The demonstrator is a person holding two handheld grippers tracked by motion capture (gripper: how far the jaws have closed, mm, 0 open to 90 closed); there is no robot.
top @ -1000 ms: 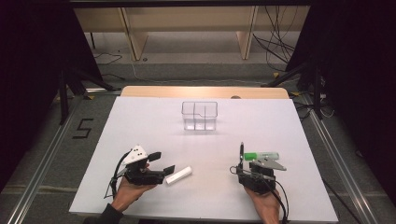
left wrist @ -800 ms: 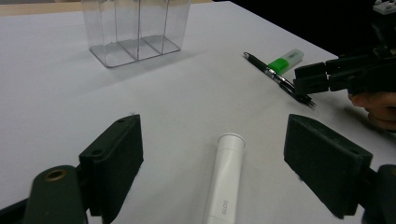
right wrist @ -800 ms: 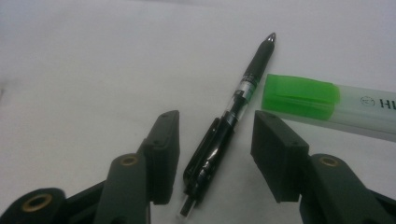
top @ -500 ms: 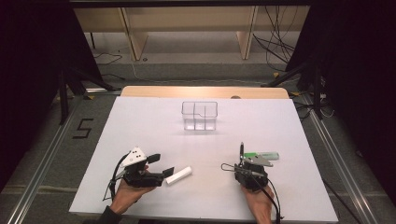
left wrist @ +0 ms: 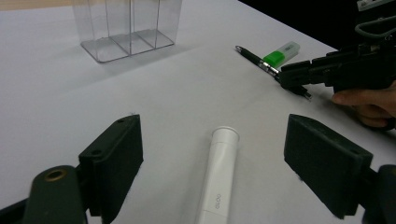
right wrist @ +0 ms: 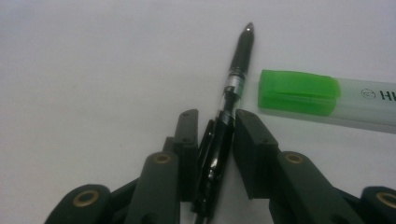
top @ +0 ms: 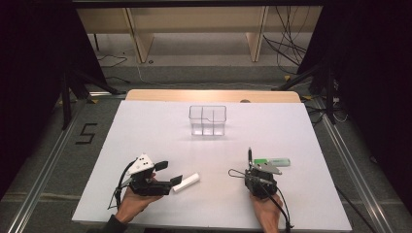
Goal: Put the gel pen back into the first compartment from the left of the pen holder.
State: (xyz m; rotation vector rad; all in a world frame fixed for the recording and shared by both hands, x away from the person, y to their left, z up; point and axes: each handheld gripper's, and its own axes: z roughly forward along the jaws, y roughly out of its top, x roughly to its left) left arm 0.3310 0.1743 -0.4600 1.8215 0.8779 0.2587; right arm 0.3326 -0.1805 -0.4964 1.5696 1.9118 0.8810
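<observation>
A black pen (top: 249,156) lies on the white table (top: 291,126) at the near right. My right gripper (top: 250,170) is shut on its rear half, and its tip points away (right wrist: 240,51) past the right gripper (right wrist: 215,130). A green-capped highlighter (right wrist: 299,91) lies just right of the pen. At the near left, my left gripper (top: 171,173) stands open, its jaws wide on either side of a white tube (left wrist: 218,177) that lies flat on the table. The left gripper (left wrist: 219,163) is not touching the tube.
A clear plastic organiser (top: 208,120) with several compartments stands upright at the table's middle back. The highlighter (top: 272,161) lies crosswise beside the right gripper. The table's near edge runs just behind both hands.
My right gripper has shifted slightly left and toward the near edge, uncovering more of the highlighter. The left gripper and the white tube have stayed put.
</observation>
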